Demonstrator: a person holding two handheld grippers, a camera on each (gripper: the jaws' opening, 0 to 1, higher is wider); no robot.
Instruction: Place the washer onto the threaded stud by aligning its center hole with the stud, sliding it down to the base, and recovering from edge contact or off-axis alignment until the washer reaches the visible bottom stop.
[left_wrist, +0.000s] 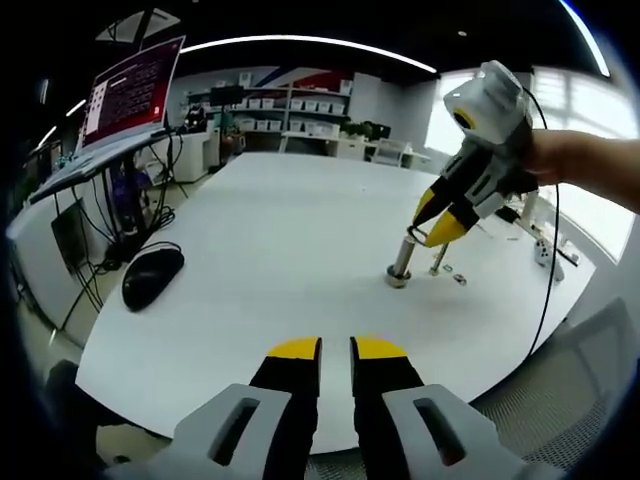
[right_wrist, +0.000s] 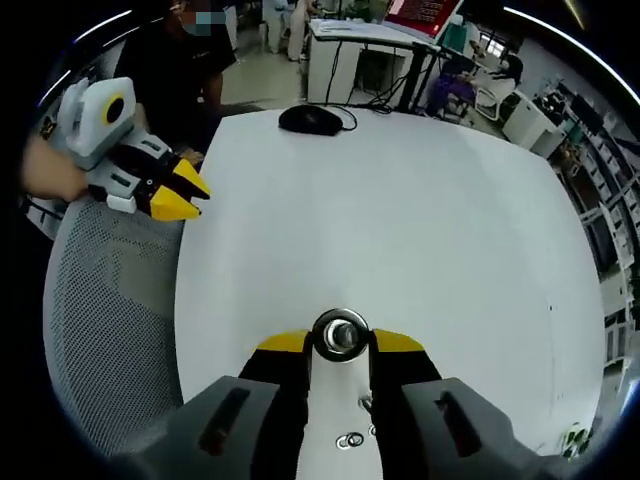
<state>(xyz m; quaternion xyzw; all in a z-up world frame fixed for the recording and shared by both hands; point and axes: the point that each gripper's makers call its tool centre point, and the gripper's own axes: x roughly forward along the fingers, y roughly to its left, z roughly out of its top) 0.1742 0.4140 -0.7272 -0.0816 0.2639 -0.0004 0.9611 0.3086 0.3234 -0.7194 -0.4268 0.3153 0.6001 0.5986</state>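
My right gripper (right_wrist: 340, 345) is shut on a metal washer (right_wrist: 340, 335), held flat between its yellow tips. In the left gripper view that right gripper (left_wrist: 432, 232) comes in from the right with the washer (left_wrist: 418, 237) at its tips. The washer hovers just above and slightly right of the top of an upright threaded stud (left_wrist: 401, 262) on the white table (left_wrist: 280, 230). Whether the washer touches the stud I cannot tell. My left gripper (left_wrist: 335, 350) sits low near the table's front edge, its jaws close together with nothing between them; it also appears at the table's left side (right_wrist: 185, 197).
A second thin bolt (left_wrist: 438, 260) and small loose parts (left_wrist: 458, 279) lie just right of the stud. Loose washers (right_wrist: 350, 440) lie under my right jaws. A black mouse (left_wrist: 152, 275) sits at the table's left, a laptop (left_wrist: 130, 90) behind it. A mesh chair (right_wrist: 110, 300) stands by the table.
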